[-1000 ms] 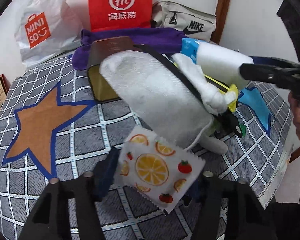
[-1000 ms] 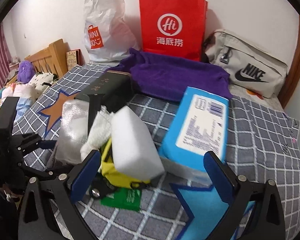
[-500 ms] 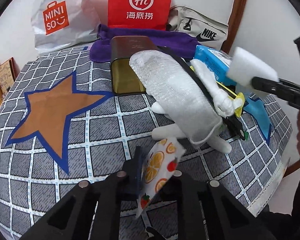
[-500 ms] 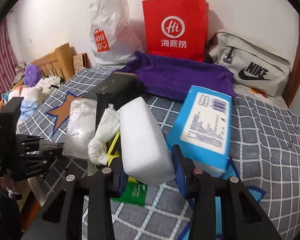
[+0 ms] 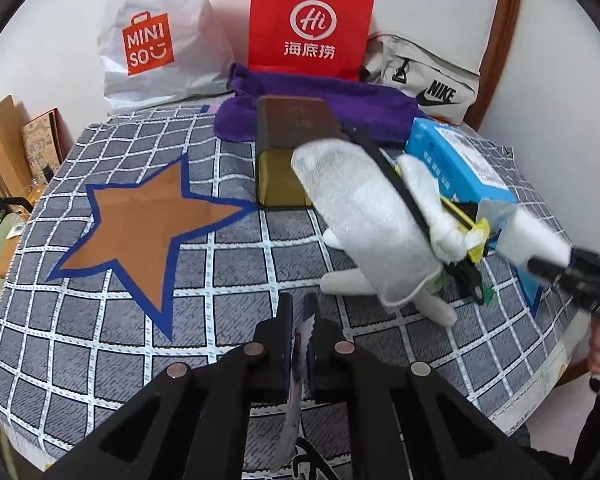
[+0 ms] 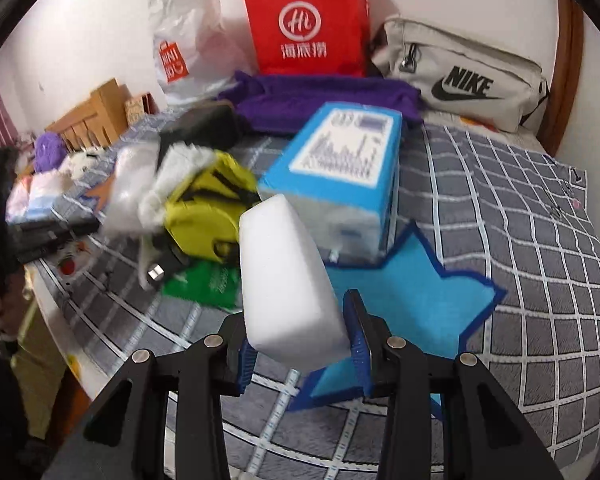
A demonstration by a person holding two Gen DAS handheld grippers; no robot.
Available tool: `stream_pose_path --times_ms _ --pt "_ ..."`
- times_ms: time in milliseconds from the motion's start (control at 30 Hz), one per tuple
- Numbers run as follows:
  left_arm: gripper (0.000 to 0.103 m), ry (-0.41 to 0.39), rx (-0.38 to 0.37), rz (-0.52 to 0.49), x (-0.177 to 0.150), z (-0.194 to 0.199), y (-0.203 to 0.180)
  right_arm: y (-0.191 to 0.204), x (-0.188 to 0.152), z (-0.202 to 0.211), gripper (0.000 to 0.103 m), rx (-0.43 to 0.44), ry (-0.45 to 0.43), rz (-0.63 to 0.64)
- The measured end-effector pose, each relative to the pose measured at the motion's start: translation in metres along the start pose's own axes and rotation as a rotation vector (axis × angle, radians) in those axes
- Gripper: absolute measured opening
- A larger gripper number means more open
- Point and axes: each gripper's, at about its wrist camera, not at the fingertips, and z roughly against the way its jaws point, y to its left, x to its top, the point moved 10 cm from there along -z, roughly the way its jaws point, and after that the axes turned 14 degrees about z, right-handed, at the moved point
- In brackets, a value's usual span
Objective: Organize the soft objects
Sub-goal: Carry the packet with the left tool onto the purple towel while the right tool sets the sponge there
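Bed (image 5: 100, 320) carries everything. At the back against the wall, left to right: plastic bag (image 5: 156, 40), paper bag (image 5: 310, 20), waist bag (image 5: 424, 76). Towel (image 5: 320, 104) lies just before the paper bag; tin (image 5: 292, 140) before the towel. Mesh pouch (image 5: 360, 220) leans on the tin's right side, over a glove (image 5: 432, 208). Tissue pack (image 6: 340, 168) right of the glove. Sponge (image 6: 288, 280) before the tissue pack.

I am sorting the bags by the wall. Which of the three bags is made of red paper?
The middle one, the red paper bag with the white Hi logo; the white plastic Miniso bag and the beige Nike pouch flank it.
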Motion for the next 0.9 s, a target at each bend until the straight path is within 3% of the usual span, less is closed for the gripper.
stream_pose_path --times_ms 400,767,900 --pt "0.004 0.027 0.044 0.012 -0.005 -0.005 0.003 -0.002 -0.014 -0.012 0.039 0.052 0.017 -0.035" --pt "0.004 0.059 -0.004 0.033 -0.017 -0.003 -0.004 -0.001 -0.016 -0.013 0.039 0.066 0.025 -0.05" --pt "0.003 0.037 -0.014 0.037 -0.012 0.003 -0.006 -0.002 -0.012 -0.007 0.038 0.061 0.007 -0.049"
